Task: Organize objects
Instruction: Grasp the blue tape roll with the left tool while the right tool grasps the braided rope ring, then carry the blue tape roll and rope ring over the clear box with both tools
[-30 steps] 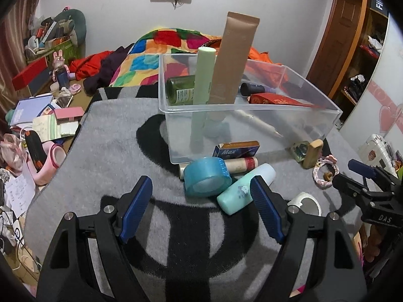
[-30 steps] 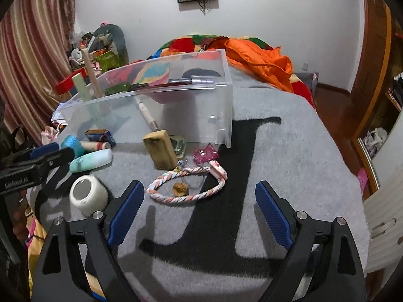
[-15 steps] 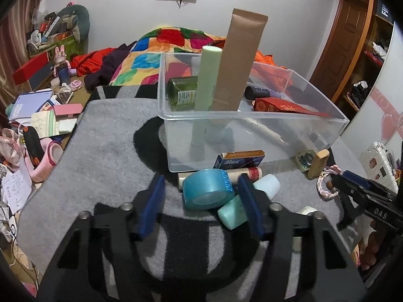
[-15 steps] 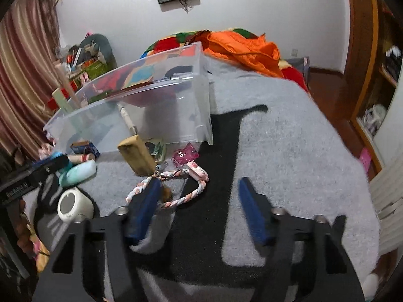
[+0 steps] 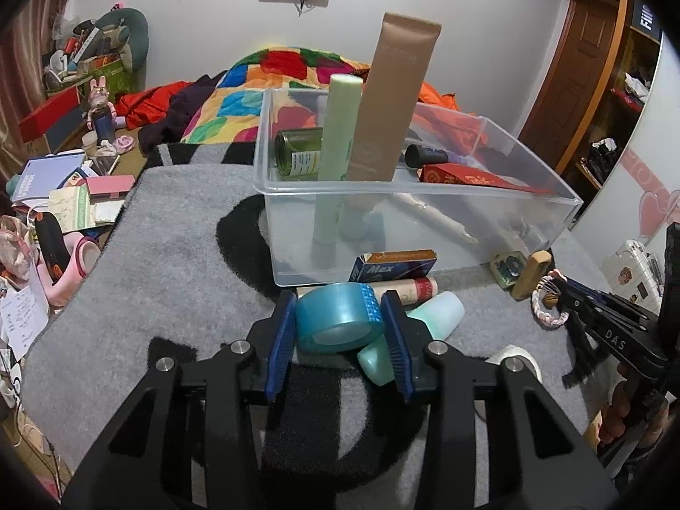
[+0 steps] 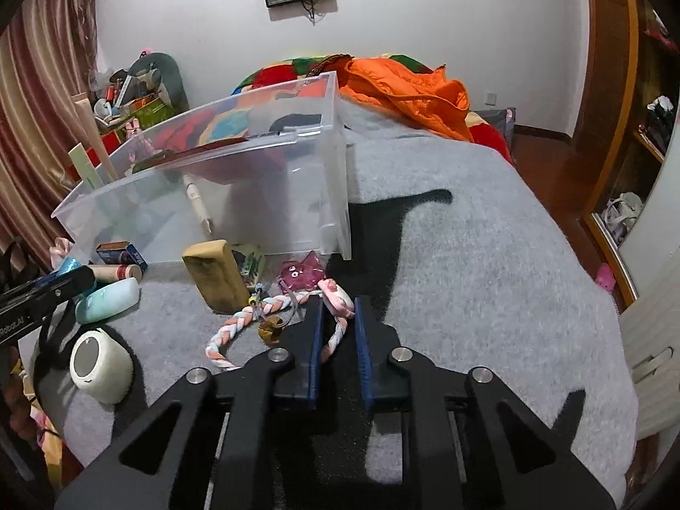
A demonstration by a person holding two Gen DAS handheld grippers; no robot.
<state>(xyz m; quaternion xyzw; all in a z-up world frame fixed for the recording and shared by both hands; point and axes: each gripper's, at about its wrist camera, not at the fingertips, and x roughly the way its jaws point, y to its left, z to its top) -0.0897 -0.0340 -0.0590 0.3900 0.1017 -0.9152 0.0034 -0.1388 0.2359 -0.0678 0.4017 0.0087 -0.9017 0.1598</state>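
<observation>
While each gripper clamps one item, two tubes (image 5: 374, 106) stand upright.

The small blue and orange cardboard box (image 5: 393, 264) lying just in front of the clear plastic bin reads "Max" in white letters. The black gripper body (image 5: 612, 333) at the right edge of the left wrist view carries "DAS". In the right wrist view, the black gripper body (image 6: 25, 310) at the left edge shows "RobotAI".
</observation>
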